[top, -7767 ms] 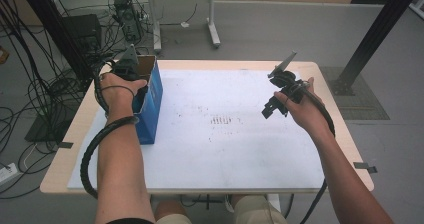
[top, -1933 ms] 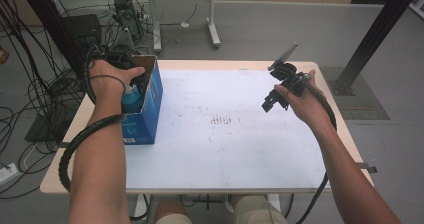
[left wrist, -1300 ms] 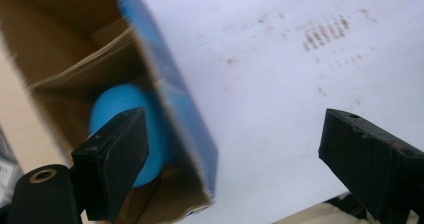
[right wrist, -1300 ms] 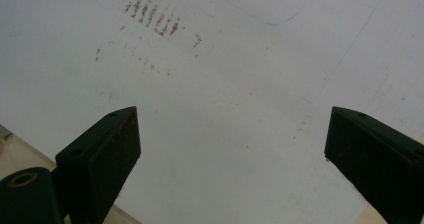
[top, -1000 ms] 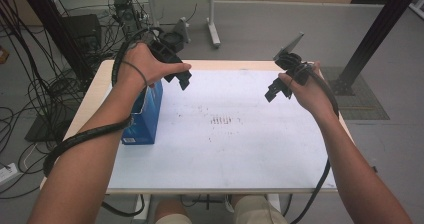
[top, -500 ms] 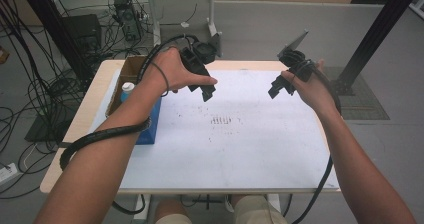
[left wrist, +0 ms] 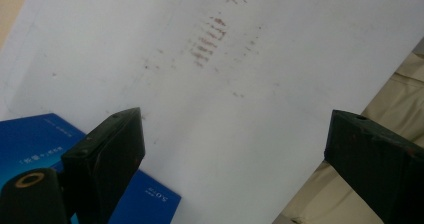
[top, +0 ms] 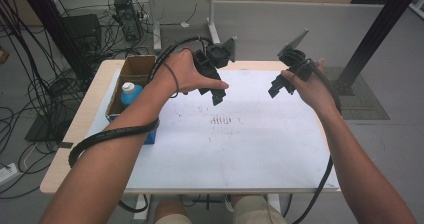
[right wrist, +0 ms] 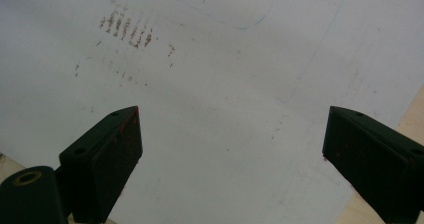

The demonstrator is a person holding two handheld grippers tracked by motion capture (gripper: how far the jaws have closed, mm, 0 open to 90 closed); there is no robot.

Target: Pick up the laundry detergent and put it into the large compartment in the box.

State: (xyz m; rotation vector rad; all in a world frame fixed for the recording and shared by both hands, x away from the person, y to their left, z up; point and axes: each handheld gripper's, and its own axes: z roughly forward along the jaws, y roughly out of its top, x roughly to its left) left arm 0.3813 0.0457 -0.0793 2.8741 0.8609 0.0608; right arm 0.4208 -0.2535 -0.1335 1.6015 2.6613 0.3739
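With the bottle [top: 131, 91] standing in the box [top: 131, 84] at the table's left, both the left gripper [top: 216, 95] and right gripper [top: 275, 87] are held empty, jaws wide apart, above the white sheet [top: 235, 144], suggesting a finished placing step with no further grasp evidently called for.

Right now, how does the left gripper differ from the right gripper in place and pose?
The left gripper hangs over the white sheet near the blue box; the right gripper hangs nearer the sheet's far right side. The left gripper view takes in the box; the right gripper view takes in bare sheet and the brown marks. Both are open and hold nothing.
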